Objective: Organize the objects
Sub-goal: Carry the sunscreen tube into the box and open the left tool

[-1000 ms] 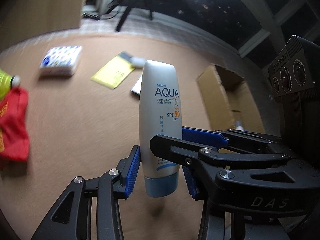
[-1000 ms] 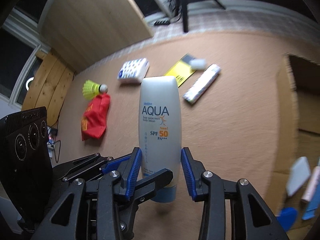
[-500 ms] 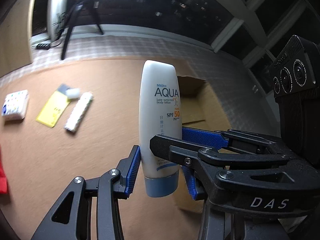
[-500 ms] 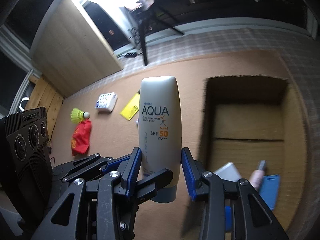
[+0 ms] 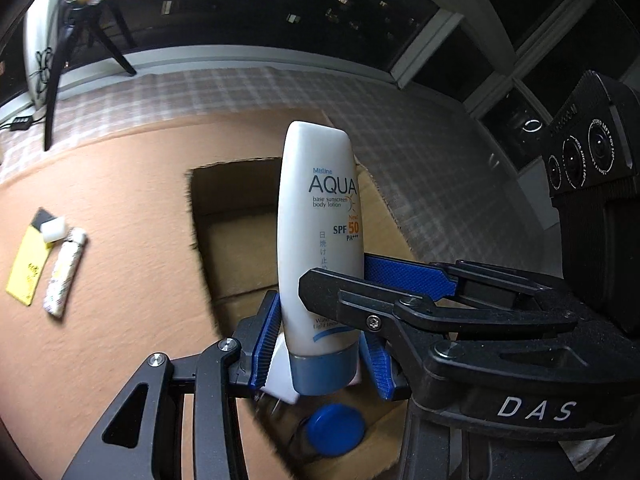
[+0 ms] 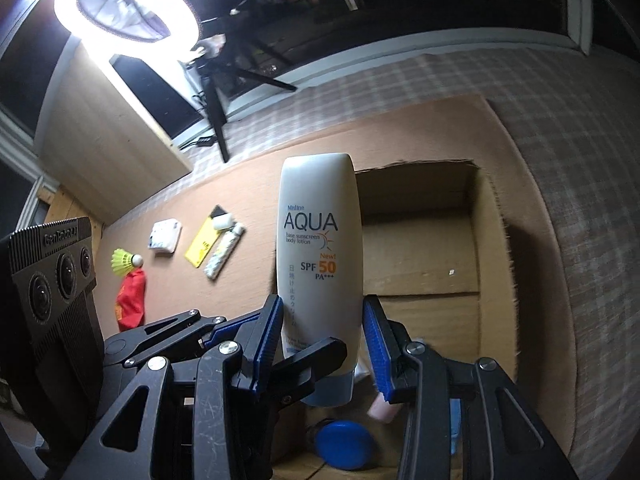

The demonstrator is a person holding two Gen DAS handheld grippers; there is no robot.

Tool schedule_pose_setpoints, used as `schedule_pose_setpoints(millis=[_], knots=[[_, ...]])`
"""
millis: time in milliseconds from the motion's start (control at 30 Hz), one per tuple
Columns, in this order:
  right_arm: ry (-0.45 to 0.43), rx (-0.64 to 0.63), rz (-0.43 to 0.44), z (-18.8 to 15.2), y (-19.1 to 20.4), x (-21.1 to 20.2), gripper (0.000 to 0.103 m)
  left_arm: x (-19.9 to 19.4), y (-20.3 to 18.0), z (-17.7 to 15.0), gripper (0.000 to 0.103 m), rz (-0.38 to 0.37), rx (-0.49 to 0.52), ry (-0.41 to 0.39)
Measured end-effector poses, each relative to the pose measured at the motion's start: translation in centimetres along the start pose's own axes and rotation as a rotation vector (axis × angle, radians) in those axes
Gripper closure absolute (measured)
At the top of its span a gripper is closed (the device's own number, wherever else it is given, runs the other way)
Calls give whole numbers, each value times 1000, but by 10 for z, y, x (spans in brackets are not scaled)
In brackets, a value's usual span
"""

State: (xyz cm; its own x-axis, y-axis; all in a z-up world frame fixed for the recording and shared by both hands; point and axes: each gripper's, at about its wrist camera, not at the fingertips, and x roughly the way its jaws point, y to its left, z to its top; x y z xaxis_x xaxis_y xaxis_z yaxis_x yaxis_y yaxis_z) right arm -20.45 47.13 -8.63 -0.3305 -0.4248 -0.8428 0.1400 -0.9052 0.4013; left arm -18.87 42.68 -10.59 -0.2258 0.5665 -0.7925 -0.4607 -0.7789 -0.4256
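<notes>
A white AQUA sunscreen tube (image 5: pixel 318 240) with a blue cap stands cap-down between the blue pads of both grippers. My left gripper (image 5: pixel 320 340) and my right gripper (image 6: pixel 322 336) are both shut on the tube (image 6: pixel 320 264) and hold it above the open cardboard box (image 5: pixel 236 236). The box (image 6: pixel 424 248) holds a blue round lid (image 6: pixel 346 450), a pink item and a white item near its front. The other gripper's black body crosses each wrist view.
On the tan mat (image 6: pixel 248 176) to the left lie a yellow card (image 6: pixel 202 246), a white patterned tube (image 6: pixel 220 260), a white packet (image 6: pixel 164 236), a yellow shuttlecock (image 6: pixel 124 262) and a red pouch (image 6: pixel 130 300). A ring light on a tripod (image 6: pixel 128 10) stands behind.
Both grippers have carried the tube to the right, from over the mat's loose items to above the open box. The grip on the tube is unchanged.
</notes>
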Motion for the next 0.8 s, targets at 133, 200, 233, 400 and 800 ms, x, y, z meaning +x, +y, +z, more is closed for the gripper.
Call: schedule_pose_setpoints(millis=[133,200,233,400,800], knots=[[6,15,-1,4,-14,5,65,18,-4,8,59,4,0,20],[9,18,0,7,-18,7,65,25,-5,11,59,7,-1,25],[10,19,0,8,-19,8,65,28,-6,12,59,9,-1,28],[19,26,-1,14,-25,14,65,39,-7,16,59,17,1,41],[-27,36,-53,20,-31,6,52,33,-13,10,34,37,1,41]])
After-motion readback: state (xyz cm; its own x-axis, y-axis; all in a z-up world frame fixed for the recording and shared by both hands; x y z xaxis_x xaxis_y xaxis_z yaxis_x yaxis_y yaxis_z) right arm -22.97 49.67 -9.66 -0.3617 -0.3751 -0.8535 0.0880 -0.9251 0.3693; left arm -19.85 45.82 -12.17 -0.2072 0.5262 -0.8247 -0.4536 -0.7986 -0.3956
